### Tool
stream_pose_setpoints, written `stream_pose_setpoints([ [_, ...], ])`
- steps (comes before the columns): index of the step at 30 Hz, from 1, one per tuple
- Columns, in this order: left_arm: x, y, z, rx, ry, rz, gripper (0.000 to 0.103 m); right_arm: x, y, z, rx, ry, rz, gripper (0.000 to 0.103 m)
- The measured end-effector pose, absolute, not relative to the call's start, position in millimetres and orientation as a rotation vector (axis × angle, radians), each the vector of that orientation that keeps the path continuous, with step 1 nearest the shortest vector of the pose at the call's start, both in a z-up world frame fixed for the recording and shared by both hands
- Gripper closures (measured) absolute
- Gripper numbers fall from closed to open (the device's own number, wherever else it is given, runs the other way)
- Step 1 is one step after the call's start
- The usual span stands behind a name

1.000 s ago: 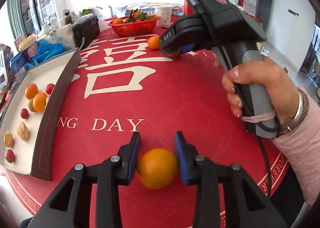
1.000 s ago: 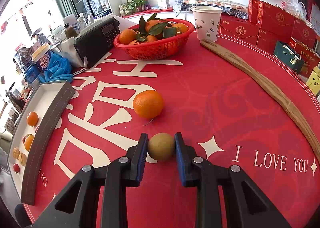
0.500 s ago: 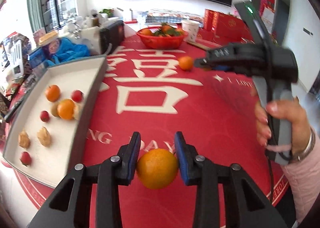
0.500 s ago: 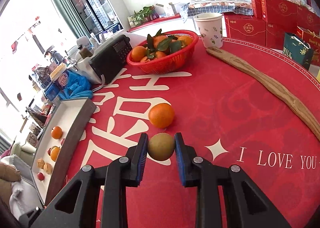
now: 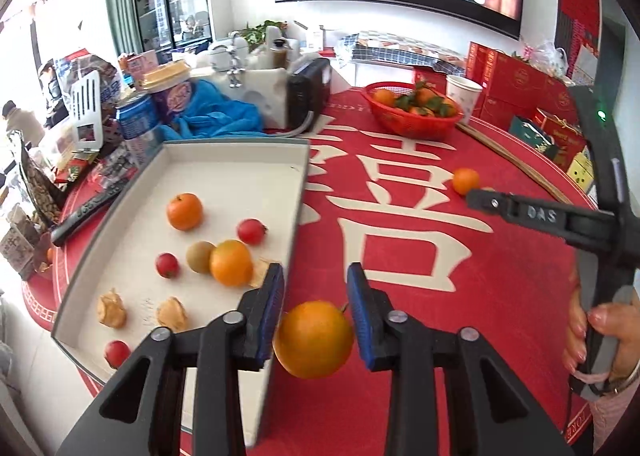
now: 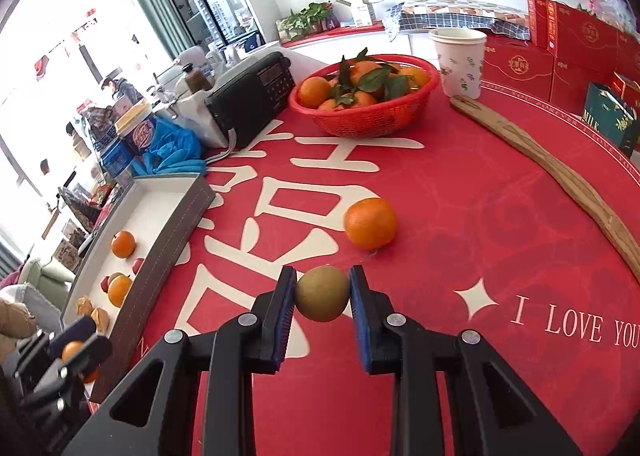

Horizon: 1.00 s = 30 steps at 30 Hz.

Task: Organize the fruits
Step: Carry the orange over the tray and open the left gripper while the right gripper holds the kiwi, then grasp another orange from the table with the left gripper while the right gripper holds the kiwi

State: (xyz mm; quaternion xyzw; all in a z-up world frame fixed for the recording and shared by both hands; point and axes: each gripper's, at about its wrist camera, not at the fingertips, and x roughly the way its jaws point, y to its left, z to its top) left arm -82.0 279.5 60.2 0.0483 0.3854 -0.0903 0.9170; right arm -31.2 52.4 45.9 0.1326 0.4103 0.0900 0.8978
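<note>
Round orange citrus fruit [image 5: 313, 339]: between the blue pads of the left gripper [image 5: 315, 310], whose jaws have just been closing on it, above the near edge of the shallow white tray with grey rim [image 5: 236, 172]. Small brown-green round fruit [image 6: 322, 293]: clamped in the narrow right gripper [image 6: 322, 292], above the red printed tablecloth [image 6: 460, 216]. Loose orange mandarin [image 6: 371, 223]: on the cloth just beyond. Red mesh basket of leafy mandarins [image 6: 366, 116]: at the far side.

The left gripper [image 5: 315, 310], jaws just closing, clamps an orange [image 5: 313, 339] at the tray [image 5: 236, 160] edge. The right gripper [image 6: 322, 298] pinches a brown fruit [image 6: 322, 293], right of the tray.
</note>
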Motion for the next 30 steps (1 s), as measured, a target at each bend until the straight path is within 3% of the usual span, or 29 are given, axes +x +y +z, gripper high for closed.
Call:
stream_pose_setpoints([
  [15, -67.7, 329.8, 60.3, 0.030, 0.790, -0.161, 0.069, -25.3, 135.2, 85.2, 0.168, 0.828, 0.312, 0.075],
  [19, -96.1, 299.7, 63.1, 0.085, 0.750, -0.294, 0.035, -30.5, 122.4, 74.2, 0.182, 0.841, 0.286, 0.075],
  [20, -103.3, 288.5, 63.1, 0.114, 0.734, -0.322, 0.031, -32.1, 114.7, 70.8, 0.193, 0.849, 0.278, 0.075],
  [27, -99.1, 250.5, 57.8, 0.145, 0.787, -0.352, 0.031, -46.5, 52.9, 59.5, 0.243, 0.887, 0.175, 0.075],
  [30, -96.8, 247.0, 57.2, 0.163, 0.796, -0.334, 0.024, -51.2, 40.5, 66.5, 0.245, 0.882, 0.158, 0.075],
])
